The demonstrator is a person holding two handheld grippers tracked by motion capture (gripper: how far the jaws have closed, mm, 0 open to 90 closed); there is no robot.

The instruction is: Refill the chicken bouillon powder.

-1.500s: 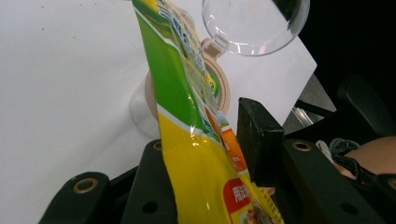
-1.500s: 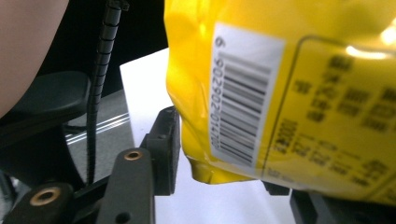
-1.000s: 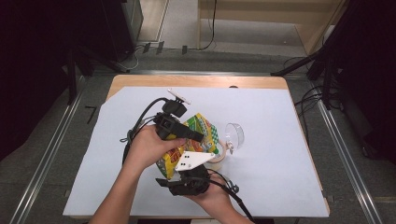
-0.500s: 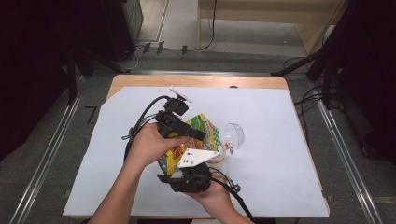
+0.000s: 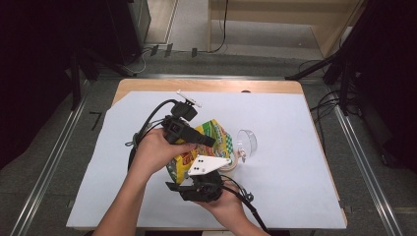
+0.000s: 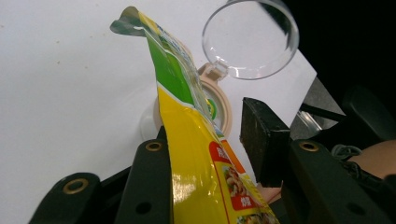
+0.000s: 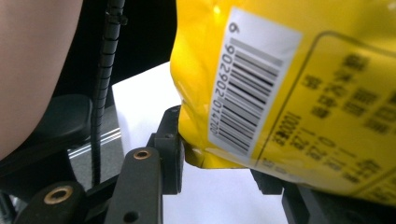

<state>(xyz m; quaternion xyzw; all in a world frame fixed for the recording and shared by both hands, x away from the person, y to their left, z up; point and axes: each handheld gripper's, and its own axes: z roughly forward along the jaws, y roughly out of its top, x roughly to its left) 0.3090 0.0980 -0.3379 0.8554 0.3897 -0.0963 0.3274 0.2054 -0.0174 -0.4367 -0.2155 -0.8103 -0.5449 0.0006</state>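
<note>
Nearest, the right tool (image 5: 199, 164) is clamping the yellow snack bag's (image 5: 199, 147) bottom corner; the left tool (image 5: 209, 141) is straddling its upper part, one pad apart. Beyond the bag, the open-lidded jar (image 6: 212, 100) is waiting; pouring looks unstarted.

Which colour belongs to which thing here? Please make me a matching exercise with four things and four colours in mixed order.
Things:
1. snack bag
2. flip lid
3. table cover
4. table edge

Colours:
A. light wood
B. clear
C. yellow and green
D. white

Pairs: 1-C, 2-B, 3-D, 4-A
</note>
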